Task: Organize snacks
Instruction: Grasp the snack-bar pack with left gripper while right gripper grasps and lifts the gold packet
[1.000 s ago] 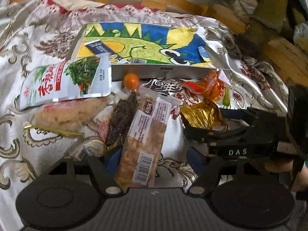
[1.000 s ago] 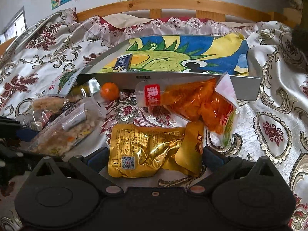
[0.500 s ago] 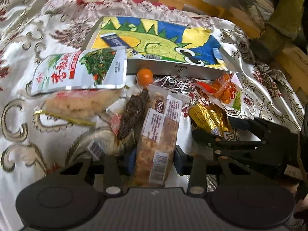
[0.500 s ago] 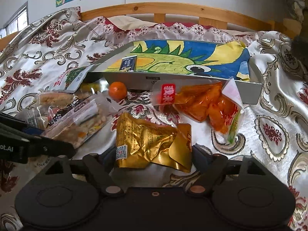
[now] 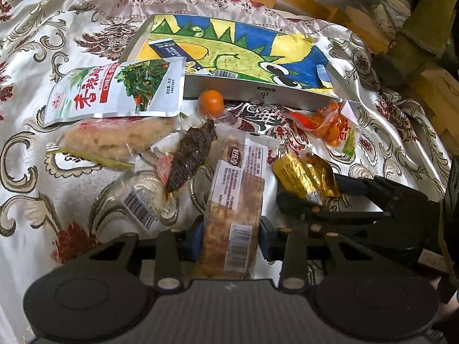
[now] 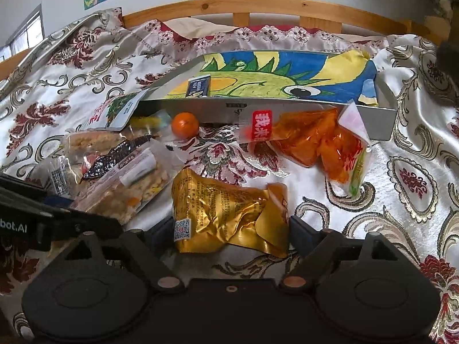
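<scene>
Seven snack packets (image 5: 233, 200), one orange (image 5: 211, 102)

A bed with a shiny white cover (image 6: 387, 200) with red flowers and gold swirls holds everything, and a wooden rail (image 6: 258, 8) runs along the top of the picture. At the top middle lies a flat gray box (image 6: 287, 107) with a green dinosaur drawing inside. Below it on the cover lie a small orange (image 6: 185, 125), an orange snack bag (image 6: 309, 140) at the right, a gold bag (image 6: 226, 218) at the bottom middle, and a heap of clear packets (image 6: 114, 169) at the left
</scene>
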